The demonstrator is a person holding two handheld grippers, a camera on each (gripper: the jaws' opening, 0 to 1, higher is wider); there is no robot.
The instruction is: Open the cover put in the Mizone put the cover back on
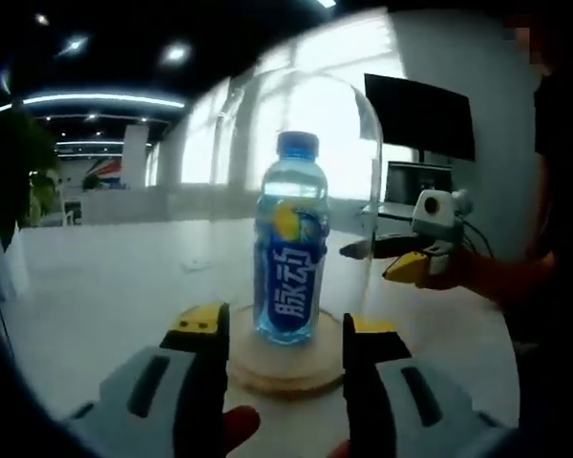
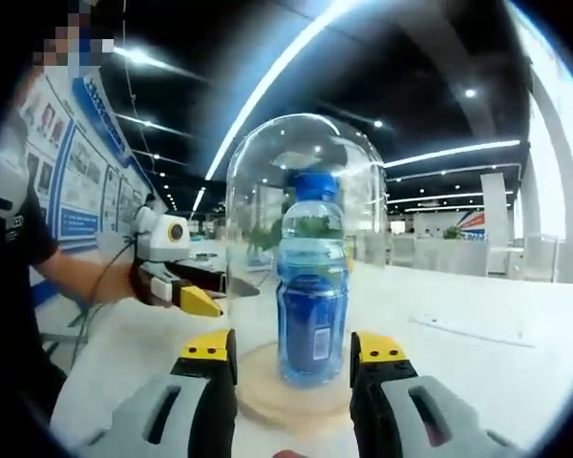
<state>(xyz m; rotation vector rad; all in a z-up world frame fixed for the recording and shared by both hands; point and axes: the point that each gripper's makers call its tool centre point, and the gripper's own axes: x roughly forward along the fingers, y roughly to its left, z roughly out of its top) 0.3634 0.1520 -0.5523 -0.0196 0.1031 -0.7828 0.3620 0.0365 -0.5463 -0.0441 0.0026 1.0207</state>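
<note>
Two tongs: left tongs [image 1: 285, 329] and right tongs [image 2: 293, 348], both spread wide, holding nothing.
Mizone bottle [image 1: 291, 239]: upright on the wooden base [image 1: 286, 367], just beyond both tongs.
Glass cover [image 2: 304, 191]: over the bottle.
Desk [image 1: 115, 286]: white, carrying the base.

Clear glossy glass cover [image 2: 301, 191], pale wooden base [image 1: 286, 367], plastic Mizone bottle [image 1: 291, 243].
</note>
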